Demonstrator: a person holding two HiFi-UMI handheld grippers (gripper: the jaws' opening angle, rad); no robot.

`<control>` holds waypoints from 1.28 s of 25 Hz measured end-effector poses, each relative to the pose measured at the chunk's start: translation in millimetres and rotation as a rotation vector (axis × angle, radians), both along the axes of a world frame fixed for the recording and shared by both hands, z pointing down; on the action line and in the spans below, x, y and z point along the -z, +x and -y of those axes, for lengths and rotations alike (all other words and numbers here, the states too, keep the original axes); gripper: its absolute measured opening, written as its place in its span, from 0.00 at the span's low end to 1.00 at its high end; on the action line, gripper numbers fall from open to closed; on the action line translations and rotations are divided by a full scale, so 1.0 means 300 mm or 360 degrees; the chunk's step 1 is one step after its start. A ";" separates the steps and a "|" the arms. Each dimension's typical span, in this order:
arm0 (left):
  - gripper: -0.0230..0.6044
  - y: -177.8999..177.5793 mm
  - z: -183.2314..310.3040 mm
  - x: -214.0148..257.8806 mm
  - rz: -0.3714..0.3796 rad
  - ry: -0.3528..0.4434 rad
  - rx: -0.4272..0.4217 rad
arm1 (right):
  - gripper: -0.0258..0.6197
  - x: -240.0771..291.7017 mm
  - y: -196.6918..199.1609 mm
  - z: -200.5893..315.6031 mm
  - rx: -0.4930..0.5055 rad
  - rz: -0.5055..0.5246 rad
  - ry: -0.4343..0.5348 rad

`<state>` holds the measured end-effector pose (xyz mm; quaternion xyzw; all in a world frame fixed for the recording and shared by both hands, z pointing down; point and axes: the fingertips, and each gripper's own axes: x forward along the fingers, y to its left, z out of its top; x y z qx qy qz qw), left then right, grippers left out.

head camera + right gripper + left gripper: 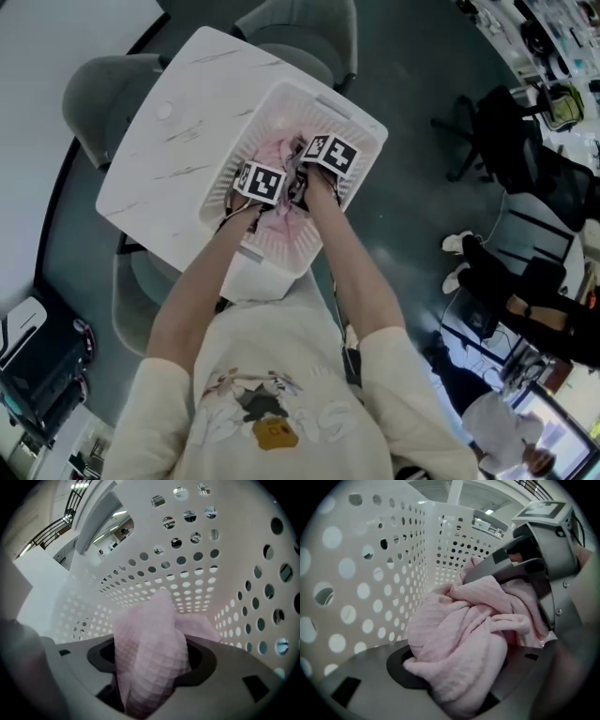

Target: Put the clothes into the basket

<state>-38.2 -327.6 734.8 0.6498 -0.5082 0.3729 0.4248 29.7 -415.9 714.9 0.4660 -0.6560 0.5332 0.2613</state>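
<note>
Pink knitted cloth (464, 634) fills both our grippers. Our left gripper (457, 670) is clamped on a thick, bunched fold of it, and our right gripper (150, 660) pinches a narrower, waffle-textured ridge. We hold both tools pointing steeply down inside the white perforated basket (361, 127), side by side, with the cloth sitting low between its holed walls. The basket stands on a white marble-patterned table (173, 141) at the edge nearest us, with grey chairs (98, 94) drawn up around it.
</note>
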 end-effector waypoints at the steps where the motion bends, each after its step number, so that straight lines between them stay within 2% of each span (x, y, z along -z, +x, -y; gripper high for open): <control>1: 0.41 -0.007 -0.005 0.011 0.0018 -0.0003 -0.0023 | 0.50 0.010 -0.001 0.002 0.0001 0.0008 0.0002; 3: 0.42 -0.032 -0.021 0.025 0.0059 -0.0012 -0.0021 | 0.50 0.024 -0.004 -0.003 0.0010 0.0018 -0.0001; 8: 0.57 -0.046 -0.060 0.068 0.0040 -0.0015 -0.0006 | 0.51 0.066 0.007 -0.009 -0.0005 0.0009 0.0035; 9: 0.58 -0.042 -0.059 0.085 0.0010 -0.0001 -0.0015 | 0.52 0.079 0.009 -0.007 -0.0012 0.0010 0.0045; 12: 0.60 0.021 -0.048 0.137 -0.0219 0.0075 -0.0052 | 0.52 0.125 0.012 -0.002 -0.0011 0.0031 0.0087; 13: 0.61 0.032 -0.049 0.149 -0.0254 0.0085 -0.0066 | 0.53 0.139 0.014 -0.003 -0.0010 0.0036 0.0101; 22: 0.63 0.040 -0.089 0.267 -0.0192 0.0149 -0.0138 | 0.53 0.208 0.011 -0.058 -0.0010 0.0082 0.0124; 29: 0.63 0.039 -0.114 0.363 -0.0230 0.0266 -0.0106 | 0.53 0.229 0.004 -0.121 -0.0022 0.0142 0.0131; 32: 0.63 0.029 -0.115 0.383 -0.0247 0.0295 -0.0038 | 0.53 0.250 0.003 -0.137 -0.0038 0.0163 0.0143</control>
